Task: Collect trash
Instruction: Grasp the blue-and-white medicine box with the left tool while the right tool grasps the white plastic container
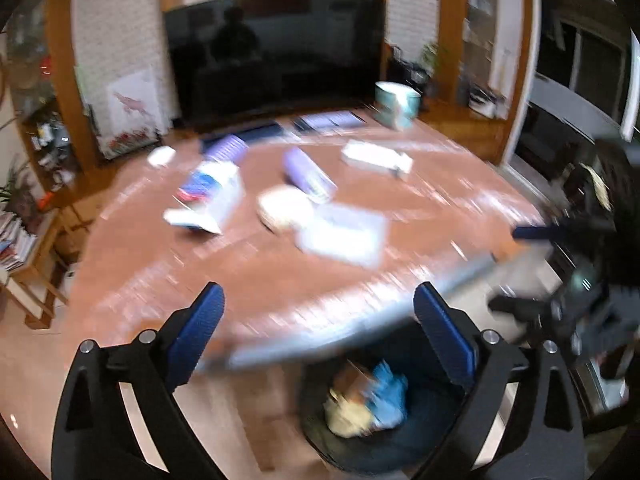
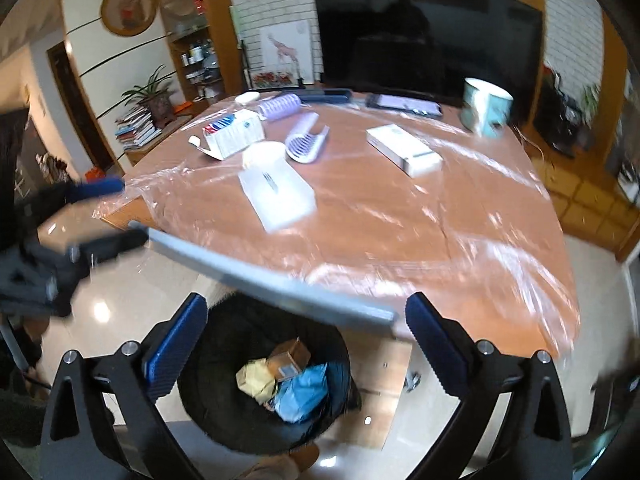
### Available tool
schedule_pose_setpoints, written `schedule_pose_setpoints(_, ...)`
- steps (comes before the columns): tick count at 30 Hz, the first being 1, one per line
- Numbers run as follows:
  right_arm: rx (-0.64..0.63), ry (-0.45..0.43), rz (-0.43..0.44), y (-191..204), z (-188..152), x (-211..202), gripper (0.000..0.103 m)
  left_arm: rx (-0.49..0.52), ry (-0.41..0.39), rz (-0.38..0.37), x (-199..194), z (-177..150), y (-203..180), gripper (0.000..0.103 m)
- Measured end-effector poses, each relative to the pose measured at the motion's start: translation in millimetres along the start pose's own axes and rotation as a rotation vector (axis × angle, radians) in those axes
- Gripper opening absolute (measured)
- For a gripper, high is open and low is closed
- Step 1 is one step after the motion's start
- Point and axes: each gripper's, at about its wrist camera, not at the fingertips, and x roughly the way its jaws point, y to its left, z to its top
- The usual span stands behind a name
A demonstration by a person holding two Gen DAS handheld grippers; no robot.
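Observation:
A black trash bin [image 2: 264,380] stands on the floor below the table's near edge, holding a brown box [image 2: 290,354], yellow paper and blue wrapping; it also shows in the left wrist view [image 1: 380,400]. A long grey flat strip [image 2: 264,276] hangs in the air above the bin, also blurred in the left wrist view [image 1: 360,320]. My left gripper [image 1: 318,304] is open, over the table edge and bin. My right gripper [image 2: 306,316] is open above the bin; the strip's end lies beside its right finger. Each gripper shows in the other's view, left [image 2: 100,216] and right [image 1: 520,268].
The wooden table [image 2: 400,220] is covered with clear plastic film. On it lie an open white carton [image 2: 232,136], a white lidded box [image 2: 276,192], a flat white box [image 2: 404,150], a purple-striped wrapper [image 2: 306,140], a teal mug [image 2: 486,106]. A dark TV [image 2: 424,36] stands behind.

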Motion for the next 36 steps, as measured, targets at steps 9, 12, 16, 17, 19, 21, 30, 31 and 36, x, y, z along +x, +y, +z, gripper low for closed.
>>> schedule_pose_setpoints(9, -0.034, 0.044, 0.055, 12.7, 37.1, 49.5, 0.098, -0.08, 0.043, 0.132, 54.1, 49.3, 78.8, 0.097)
schedule_pose_setpoints(12, -0.044, 0.071, 0.056, 12.7, 46.9, 68.1, 0.098, -0.091, 0.086, 0.126, 77.3, 57.4, 97.5, 0.097)
schedule_pose_setpoints(16, -0.047, 0.105, 0.055, 13.4, 56.0, 88.5, 0.098, -0.057, 0.139, 0.14, 110.4, 67.9, 111.0, 0.097)
schedule_pose_setpoints(17, -0.047, 0.112, 0.055, 13.8, 58.5, 92.8, 0.098, -0.049, 0.145, 0.138, 115.3, 69.2, 111.4, 0.097)
schedule_pose_setpoints(19, -0.05, 0.129, 0.056, 13.3, 62.2, 101.6, 0.098, -0.027, 0.163, 0.139, 129.5, 73.1, 113.7, 0.097)
schedule_pose_setpoints(21, -0.048, 0.142, 0.062, 13.4, 65.2, 108.2, 0.097, -0.02, 0.181, 0.134, 140.7, 75.6, 115.6, 0.097)
schedule_pose_setpoints(30, -0.064, 0.173, 0.079, 16.2, 72.1, 125.0, 0.085, 0.022, 0.224, 0.102, 173.5, 82.0, 118.4, 0.096)
schedule_pose_setpoints(31, -0.067, 0.172, 0.08, 17.1, 72.5, 125.0, 0.082, 0.025, 0.223, 0.096, 174.6, 82.4, 118.4, 0.093)
schedule_pose_setpoints(36, -0.096, 0.158, 0.074, 20.7, 75.8, 123.8, 0.057, 0.023, 0.244, 0.065, 181.1, 83.2, 119.5, 0.051)
